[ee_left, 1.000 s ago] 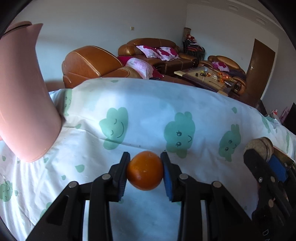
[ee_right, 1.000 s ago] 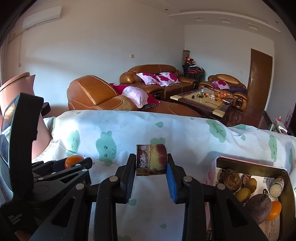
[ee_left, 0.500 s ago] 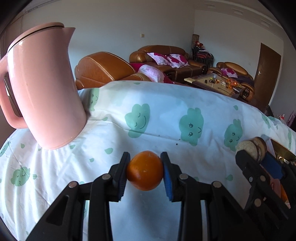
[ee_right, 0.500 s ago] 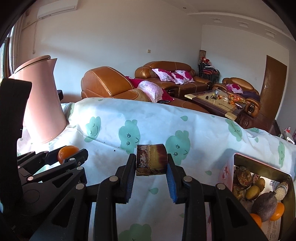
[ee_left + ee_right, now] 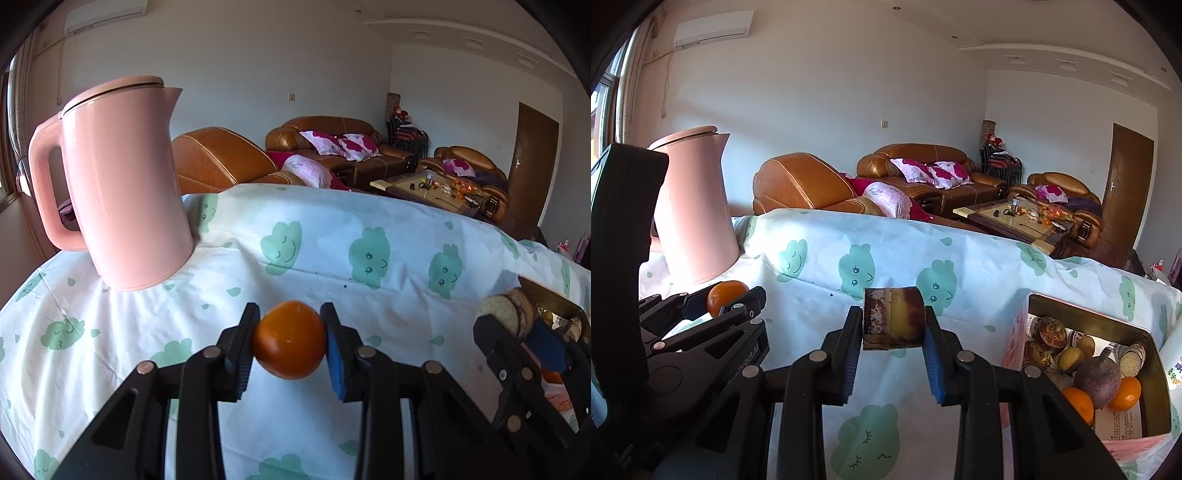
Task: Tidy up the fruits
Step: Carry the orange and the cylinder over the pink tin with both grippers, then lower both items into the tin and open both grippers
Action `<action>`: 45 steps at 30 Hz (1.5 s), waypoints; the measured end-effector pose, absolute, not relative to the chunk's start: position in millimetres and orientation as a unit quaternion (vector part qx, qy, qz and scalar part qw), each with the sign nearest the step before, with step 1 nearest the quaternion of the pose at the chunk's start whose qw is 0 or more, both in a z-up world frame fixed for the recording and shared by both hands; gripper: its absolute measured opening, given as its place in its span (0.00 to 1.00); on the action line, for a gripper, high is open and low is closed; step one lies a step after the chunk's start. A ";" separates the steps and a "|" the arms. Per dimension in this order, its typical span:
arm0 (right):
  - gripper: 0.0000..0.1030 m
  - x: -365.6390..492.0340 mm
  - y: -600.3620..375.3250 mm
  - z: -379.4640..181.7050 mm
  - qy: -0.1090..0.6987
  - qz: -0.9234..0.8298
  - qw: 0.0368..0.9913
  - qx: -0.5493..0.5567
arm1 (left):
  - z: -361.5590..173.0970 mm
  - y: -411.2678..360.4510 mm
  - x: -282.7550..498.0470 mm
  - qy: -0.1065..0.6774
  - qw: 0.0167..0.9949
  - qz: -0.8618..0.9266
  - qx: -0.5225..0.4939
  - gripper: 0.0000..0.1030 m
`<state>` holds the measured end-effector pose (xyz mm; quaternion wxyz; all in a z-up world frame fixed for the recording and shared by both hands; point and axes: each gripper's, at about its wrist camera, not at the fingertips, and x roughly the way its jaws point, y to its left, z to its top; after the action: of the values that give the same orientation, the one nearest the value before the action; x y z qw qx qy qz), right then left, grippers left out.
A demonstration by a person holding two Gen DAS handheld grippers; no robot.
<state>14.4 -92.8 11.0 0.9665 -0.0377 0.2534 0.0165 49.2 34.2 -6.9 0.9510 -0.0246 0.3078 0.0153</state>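
Observation:
My left gripper (image 5: pixel 290 341) is shut on an orange (image 5: pixel 289 340) and holds it above the cloud-print tablecloth (image 5: pixel 332 258). My right gripper (image 5: pixel 893 325) is shut on a short piece of sugarcane (image 5: pixel 893 323), brown and yellow, also held above the cloth. The left gripper with its orange (image 5: pixel 726 291) shows at the left of the right wrist view. The right gripper with the sugarcane end (image 5: pixel 508 310) shows at the right edge of the left wrist view. A box (image 5: pixel 1086 317) at the right holds several fruits, among them oranges (image 5: pixel 1127 393) and a dark purple fruit (image 5: pixel 1097 374).
A tall pink kettle (image 5: pixel 125 184) stands on the cloth at the back left, also in the right wrist view (image 5: pixel 694 206). Brown leather sofas (image 5: pixel 916 173) and a coffee table (image 5: pixel 1019 218) stand beyond the table's far edge.
Both grippers have drawn back and turned left with their loads still held. The pink kettle has come fully into the left wrist view. More of the fruit box shows at the right.

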 end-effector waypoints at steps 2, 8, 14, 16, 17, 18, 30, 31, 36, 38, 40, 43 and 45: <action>0.32 7.5 -96.0 10.8 0.255 0.017 0.966 -0.034 | -6.9 30.2 43.4 0.304 0.952 0.009 -0.024 0.35; 0.32 -17.2 -111.6 13.0 0.242 -0.004 0.970 -0.027 | -2.2 9.0 24.0 0.280 0.960 -0.011 -0.009 0.35; 0.32 -31.9 -135.5 13.2 0.241 -0.018 0.970 -0.008 | 3.2 -14.0 9.3 0.268 0.962 -0.046 0.009 0.35; 0.32 -38.0 -145.6 12.8 0.243 -0.023 0.970 -0.003 | 3.4 -22.2 5.3 0.272 0.960 -0.061 0.010 0.35; 0.32 -41.3 -151.0 13.2 0.242 -0.026 0.970 -0.001 | 4.0 -27.3 3.0 0.271 0.960 -0.067 0.013 0.35; 0.32 -46.1 -156.1 13.5 0.240 -0.029 0.970 0.001 | 4.7 -32.1 0.5 0.268 0.960 -0.073 0.015 0.35; 0.32 -79.3 -206.8 24.5 0.211 -0.084 0.974 -0.010 | 7.4 -93.5 -19.5 0.271 0.953 -0.136 0.021 0.35; 0.32 -80.5 -211.4 25.7 0.208 -0.090 0.974 -0.009 | 8.8 -98.8 -21.1 0.268 0.953 -0.140 0.023 0.35; 0.32 -87.0 -230.5 31.7 0.186 -0.127 0.974 -0.027 | 16.4 -123.9 -27.7 0.250 0.954 -0.164 0.024 0.35; 0.32 -89.5 -239.9 33.8 0.181 -0.136 0.974 -0.025 | 18.1 -134.0 -30.3 0.244 0.954 -0.174 0.026 0.35; 0.32 -90.9 -249.4 34.1 0.183 -0.141 0.973 -0.018 | 18.8 -142.5 -31.8 0.241 0.953 -0.182 0.028 0.35; 0.32 -91.0 -260.3 34.4 0.187 -0.151 0.971 -0.014 | 19.5 -153.5 -32.6 0.242 0.950 -0.195 0.031 0.35; 0.32 -93.0 -266.6 36.5 0.184 -0.159 0.970 -0.013 | 20.3 -160.5 -32.8 0.241 0.948 -0.206 0.033 0.35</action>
<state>-93.0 -266.6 36.5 0.9699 -0.0129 0.1844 -0.1587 -32.8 -160.5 20.3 0.9479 0.0335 0.2411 -0.2057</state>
